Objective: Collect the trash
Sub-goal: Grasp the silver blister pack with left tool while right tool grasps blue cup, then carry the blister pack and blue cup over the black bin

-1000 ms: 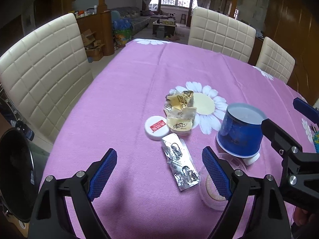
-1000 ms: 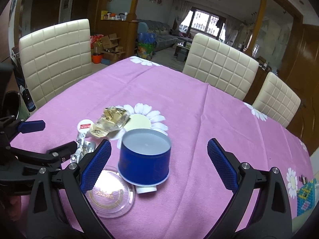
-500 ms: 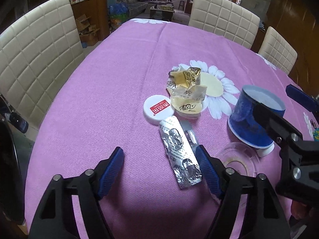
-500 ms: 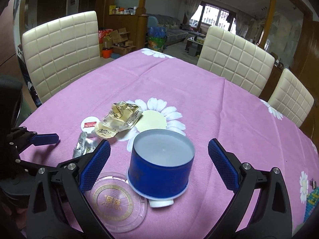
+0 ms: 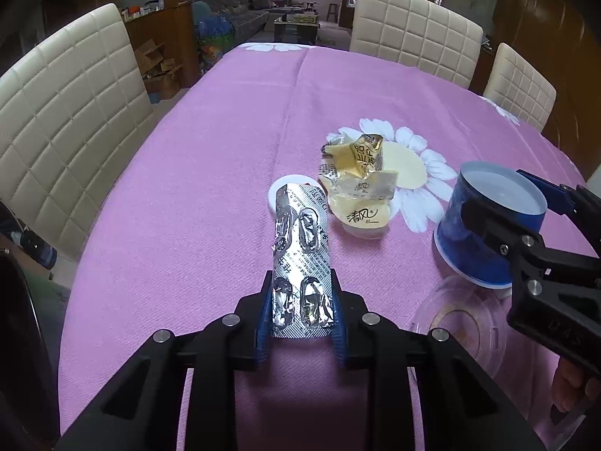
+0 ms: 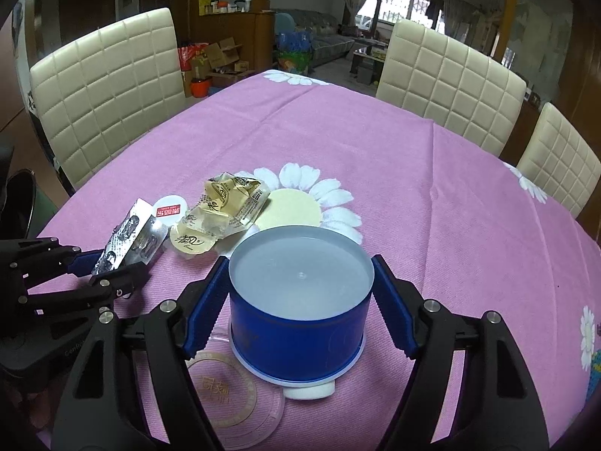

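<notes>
Blister pack [image 5: 300, 263], thin crinkled foil, sits pinched at its near end in your left hand-held gripper [image 5: 300, 314], whose jaws have just been closing, left of the blue tub [image 6: 298, 300]. Lift it gently so it doesn't buckle. Your right hand-held gripper [image 6: 298, 308], jaws just closing, brackets the smooth round tub; whether its pads touch I cannot tell.
</notes>
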Demonstrator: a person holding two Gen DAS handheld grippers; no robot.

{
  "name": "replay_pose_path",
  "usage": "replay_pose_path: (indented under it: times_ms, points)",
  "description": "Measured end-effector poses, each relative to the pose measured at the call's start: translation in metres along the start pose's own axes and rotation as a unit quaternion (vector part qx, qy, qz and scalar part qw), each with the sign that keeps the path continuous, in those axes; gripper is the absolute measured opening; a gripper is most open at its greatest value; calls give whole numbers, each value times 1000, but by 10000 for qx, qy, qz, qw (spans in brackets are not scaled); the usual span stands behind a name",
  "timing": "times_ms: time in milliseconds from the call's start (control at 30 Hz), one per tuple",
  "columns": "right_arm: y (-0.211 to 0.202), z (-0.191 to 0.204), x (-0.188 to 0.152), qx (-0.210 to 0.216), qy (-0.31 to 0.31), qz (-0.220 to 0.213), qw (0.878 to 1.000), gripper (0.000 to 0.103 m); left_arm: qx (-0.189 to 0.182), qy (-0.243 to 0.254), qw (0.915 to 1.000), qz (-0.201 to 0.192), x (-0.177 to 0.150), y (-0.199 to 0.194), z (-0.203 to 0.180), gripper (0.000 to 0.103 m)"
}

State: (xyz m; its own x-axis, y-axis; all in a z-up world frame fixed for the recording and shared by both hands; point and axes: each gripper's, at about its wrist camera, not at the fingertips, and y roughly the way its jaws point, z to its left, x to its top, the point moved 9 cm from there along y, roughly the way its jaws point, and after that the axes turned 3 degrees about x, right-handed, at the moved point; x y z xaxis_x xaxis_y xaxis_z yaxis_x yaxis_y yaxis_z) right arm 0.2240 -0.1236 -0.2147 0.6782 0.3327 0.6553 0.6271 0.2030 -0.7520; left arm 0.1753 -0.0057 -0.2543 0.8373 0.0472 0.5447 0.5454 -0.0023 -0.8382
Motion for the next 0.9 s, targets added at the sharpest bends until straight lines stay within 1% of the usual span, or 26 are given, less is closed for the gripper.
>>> replay_pose_path:
  times_ms: [333, 533, 700, 900]
  points:
    - [-22, 8, 7, -127, -164, -226, 9995, 74, 53, -28, 9994, -347, 10, -24, 9, 26]
    - [-43, 23, 12, -116, -342, -405, 9985, 74, 102, -123, 9987, -493, 8, -41, 22, 26]
    - [-61, 49, 7, 37, -575, -506, 9971, 74, 191, -222, 9979, -583, 1, -57, 38, 26]
    - [-70, 83, -13, 287, -827, -424, 9953, 74, 320, -371, 9971, -590, -14, -70, 55, 26]
